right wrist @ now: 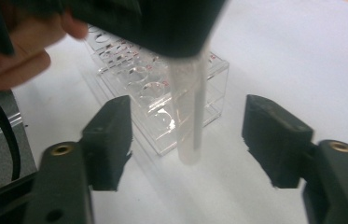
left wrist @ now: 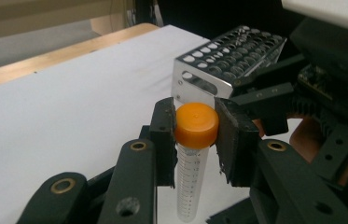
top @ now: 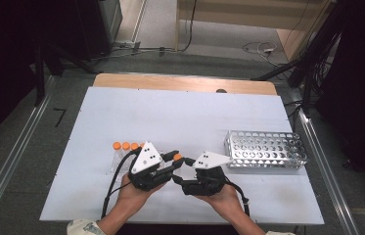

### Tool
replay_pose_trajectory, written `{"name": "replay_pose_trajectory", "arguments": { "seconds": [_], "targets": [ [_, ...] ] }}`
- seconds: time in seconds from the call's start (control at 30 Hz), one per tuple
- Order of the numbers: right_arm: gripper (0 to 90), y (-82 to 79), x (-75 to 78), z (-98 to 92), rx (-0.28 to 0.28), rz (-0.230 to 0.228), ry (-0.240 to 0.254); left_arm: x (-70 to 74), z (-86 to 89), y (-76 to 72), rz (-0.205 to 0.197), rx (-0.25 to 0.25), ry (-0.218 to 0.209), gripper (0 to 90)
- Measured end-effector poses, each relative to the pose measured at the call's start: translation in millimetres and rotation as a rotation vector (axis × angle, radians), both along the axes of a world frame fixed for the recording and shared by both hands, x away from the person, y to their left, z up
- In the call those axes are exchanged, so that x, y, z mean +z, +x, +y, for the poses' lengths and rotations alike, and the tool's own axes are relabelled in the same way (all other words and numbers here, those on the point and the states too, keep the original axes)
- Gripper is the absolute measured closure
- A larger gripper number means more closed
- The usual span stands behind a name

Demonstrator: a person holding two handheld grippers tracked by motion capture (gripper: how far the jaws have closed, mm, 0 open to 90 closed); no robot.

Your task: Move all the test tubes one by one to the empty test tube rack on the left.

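At the left, a clear plastic rack [top: 121, 164] with a row of orange-capped tubes [top: 125, 146] stands on the white table sheet [top: 180, 117], just behind and beside the left gripper [top: 174, 161]. That gripper's two black jaws are clamped on the orange screw cap [left wrist: 196, 124] of a clear graduated plastic tube [left wrist: 191, 182]; the cap sits squeezed between the pads at their tips, and the tube hangs straight down below them, upright, above the sheet. To the right, the right gripper [right wrist: 188, 140] faces it with its jaws spread wide: the tube's lower end [right wrist: 189, 116] hangs in the gap between them, roughly midway, touching neither pad, so this gripper holds nothing. Beyond the right gripper's jaws lies the clear rack. Farthest right, well apart from both pairs of jaws, a perforated shiny metal rack [top: 264, 149] stands on the sheet.
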State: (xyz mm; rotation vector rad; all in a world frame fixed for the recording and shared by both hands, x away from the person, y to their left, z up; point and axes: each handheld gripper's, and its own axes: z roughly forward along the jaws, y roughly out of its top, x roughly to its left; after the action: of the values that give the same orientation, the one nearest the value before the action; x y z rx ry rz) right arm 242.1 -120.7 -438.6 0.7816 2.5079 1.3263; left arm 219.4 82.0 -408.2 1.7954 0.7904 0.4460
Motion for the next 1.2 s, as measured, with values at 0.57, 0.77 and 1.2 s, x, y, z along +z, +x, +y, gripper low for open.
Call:
{"name": "replay_pose_trajectory", "arguments": {
  "seconds": [0.57, 0.77, 1.2],
  "targets": [
    [25.1, 3.9, -3.0, -2.8, -0.023, 0.019, -0.004, 26.2, 50.3, 11.5, -0.043, 0.149, -0.062, 70.7],
    [25.1, 3.9, -3.7, -2.6, -0.027, 0.022, -0.005, 20.8, 58.1, 17.8, -0.039, 0.197, -0.044, 70.7],
    [25.1, 4.6, -4.6, -3.7, -0.034, 0.021, -0.008, -2.4, 53.3, 29.5, 0.014, 0.201, 0.045, 70.5]
  ]
}}
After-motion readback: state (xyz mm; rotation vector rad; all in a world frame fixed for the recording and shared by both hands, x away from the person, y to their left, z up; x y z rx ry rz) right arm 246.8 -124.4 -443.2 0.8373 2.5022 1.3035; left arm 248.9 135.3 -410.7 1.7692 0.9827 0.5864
